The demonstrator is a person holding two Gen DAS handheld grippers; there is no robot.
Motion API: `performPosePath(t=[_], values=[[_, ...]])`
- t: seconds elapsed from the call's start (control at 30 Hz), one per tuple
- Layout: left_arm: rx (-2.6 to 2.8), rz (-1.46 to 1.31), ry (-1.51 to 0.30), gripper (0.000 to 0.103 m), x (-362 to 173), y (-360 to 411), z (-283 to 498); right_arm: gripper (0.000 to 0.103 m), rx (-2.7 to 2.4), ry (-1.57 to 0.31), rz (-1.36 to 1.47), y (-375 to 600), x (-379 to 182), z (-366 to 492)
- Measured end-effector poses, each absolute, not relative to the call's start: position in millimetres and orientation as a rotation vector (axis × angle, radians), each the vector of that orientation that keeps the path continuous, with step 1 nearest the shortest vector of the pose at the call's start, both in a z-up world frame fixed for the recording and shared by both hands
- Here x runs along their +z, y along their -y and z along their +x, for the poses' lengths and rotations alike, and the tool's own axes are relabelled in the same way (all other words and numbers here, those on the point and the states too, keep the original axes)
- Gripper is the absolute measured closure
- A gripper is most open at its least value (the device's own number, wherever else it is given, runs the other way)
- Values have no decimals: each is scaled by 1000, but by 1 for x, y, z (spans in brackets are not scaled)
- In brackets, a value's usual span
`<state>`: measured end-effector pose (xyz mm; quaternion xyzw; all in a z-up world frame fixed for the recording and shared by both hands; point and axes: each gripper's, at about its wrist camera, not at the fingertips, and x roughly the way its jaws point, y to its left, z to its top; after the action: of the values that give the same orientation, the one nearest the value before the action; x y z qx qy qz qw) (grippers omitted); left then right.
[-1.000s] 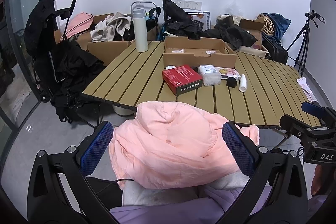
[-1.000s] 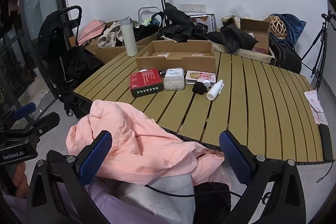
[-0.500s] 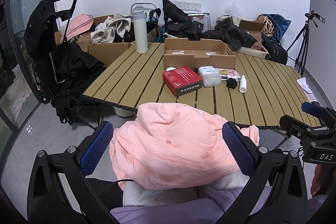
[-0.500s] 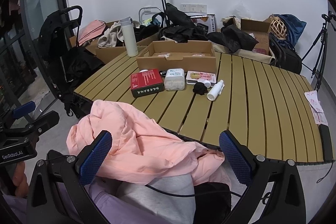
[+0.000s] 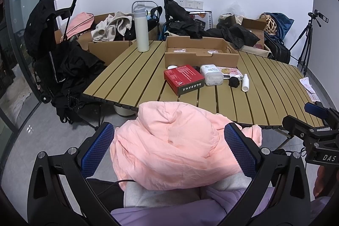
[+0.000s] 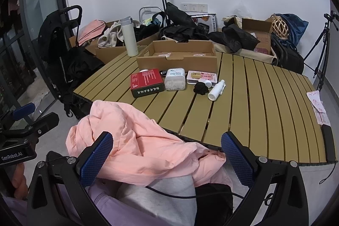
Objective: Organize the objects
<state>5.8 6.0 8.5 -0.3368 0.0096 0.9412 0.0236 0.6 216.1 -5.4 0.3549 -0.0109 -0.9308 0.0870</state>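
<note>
Both grippers, the left gripper (image 5: 169, 147) and right gripper (image 6: 167, 154), gape wide and empty over a pink jacket (image 5: 175, 141) (bunched on the lap), while the red box (image 6: 147, 82) lies ahead on the table (image 6: 264, 99), nearer the left.

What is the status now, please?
Both grippers open, left, right, holding nothing. Small items beside red box untouched. Pink jacket between the fingers.

Red box (image 6: 147, 82), white tub (image 6: 174, 79), black scrunchie (image 6: 200, 88), white bottle (image 6: 216, 90) clustered before cardboard tray (image 6: 177, 57)
</note>
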Motion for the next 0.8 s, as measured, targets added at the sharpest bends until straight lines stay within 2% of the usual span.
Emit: performPosePath(t=[0.4,0.8], values=[[2883,-1056,-24,0,2,-4,3,0,-2771,32,1069,-218,-9,0],[2844,-1133,11,0,-16,0,-11,0,-2799,-45,1027,-220,-14,-5]])
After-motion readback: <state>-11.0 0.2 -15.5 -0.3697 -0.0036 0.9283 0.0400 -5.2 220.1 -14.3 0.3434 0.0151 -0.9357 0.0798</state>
